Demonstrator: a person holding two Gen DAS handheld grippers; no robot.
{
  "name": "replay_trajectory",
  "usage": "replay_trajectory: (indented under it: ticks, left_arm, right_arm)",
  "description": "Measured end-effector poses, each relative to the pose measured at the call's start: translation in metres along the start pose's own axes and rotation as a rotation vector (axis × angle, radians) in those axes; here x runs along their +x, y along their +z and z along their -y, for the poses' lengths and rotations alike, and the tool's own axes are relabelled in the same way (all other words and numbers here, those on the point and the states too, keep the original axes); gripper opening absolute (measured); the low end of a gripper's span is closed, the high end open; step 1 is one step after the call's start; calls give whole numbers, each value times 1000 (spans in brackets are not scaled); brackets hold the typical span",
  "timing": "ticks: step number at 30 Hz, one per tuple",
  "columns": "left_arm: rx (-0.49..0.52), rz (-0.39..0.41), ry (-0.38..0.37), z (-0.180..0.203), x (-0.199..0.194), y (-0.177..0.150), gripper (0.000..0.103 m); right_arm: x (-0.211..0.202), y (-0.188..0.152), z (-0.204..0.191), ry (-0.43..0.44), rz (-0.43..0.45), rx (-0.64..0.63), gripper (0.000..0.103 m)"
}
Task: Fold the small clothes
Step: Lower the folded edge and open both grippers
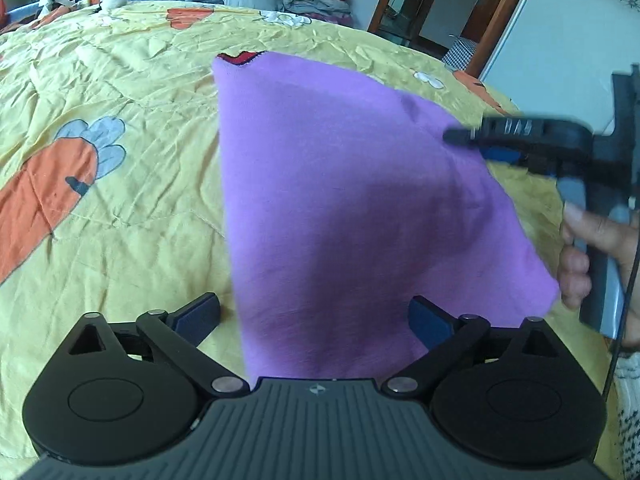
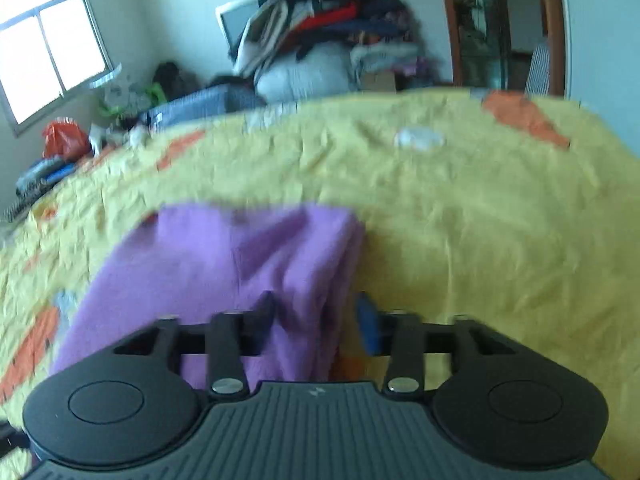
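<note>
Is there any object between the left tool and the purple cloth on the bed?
Nothing visible stands in the way. The left tool is open, directly over the near end of the purple cloth, which lies on the yellow bedspread. The right tool is at the cloth's right edge, not between them.

open yellow bedspread [image 1: 120,208], clothes pile [image 2: 328,36] beyond
</note>
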State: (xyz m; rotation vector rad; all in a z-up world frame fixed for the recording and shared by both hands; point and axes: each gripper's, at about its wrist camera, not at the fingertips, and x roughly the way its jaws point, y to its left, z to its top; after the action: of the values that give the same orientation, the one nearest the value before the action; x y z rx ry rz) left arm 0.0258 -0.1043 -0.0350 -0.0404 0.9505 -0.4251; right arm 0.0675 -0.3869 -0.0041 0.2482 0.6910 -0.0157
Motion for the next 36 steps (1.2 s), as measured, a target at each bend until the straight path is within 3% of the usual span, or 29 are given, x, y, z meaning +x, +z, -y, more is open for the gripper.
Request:
replay_trajectory:
  ticks: [6,8,10,12,15,18,26,30,31,36]
  left_arm:
    - [-12,11,3,3,1,-6,102]
    - [-4,17,4,5,2,-6,102]
    - [7,24,5,5,7,-5,102]
    - [13,29,6,6,6,-7,102]
    - [5,33,3,5,5,-8,102]
    - [-3,35,-1,4,4,-8,102]
    - [-2,33,-23,1,2,-10,103]
    - [15,34,-19,2,2,-12,103]
    - [21,32,-18,3,1,-12,103]
    - [-40,7,-58,-9,-6,-9,103]
  right_arm:
    - [16,16,-10,19,-4,-55,47]
    - [29,13,-18,-45,-19,-134,37]
    - [42,8,-18,-105,-36,-188,37]
    - [45,9,-12,-91,-36,-160,38]
    - [30,14,-12,-119,-23,-158,39]
    - [1,6,-20,-85,5,-192,39]
    - [-65,-66,-29,53,13,-205,39]
    - [-62,-94,-27,-28,14,-299,39]
    - [-61,-94,-23,-68,25,-291,52]
    - [-67,-65,-4,-22,61,-155,53]
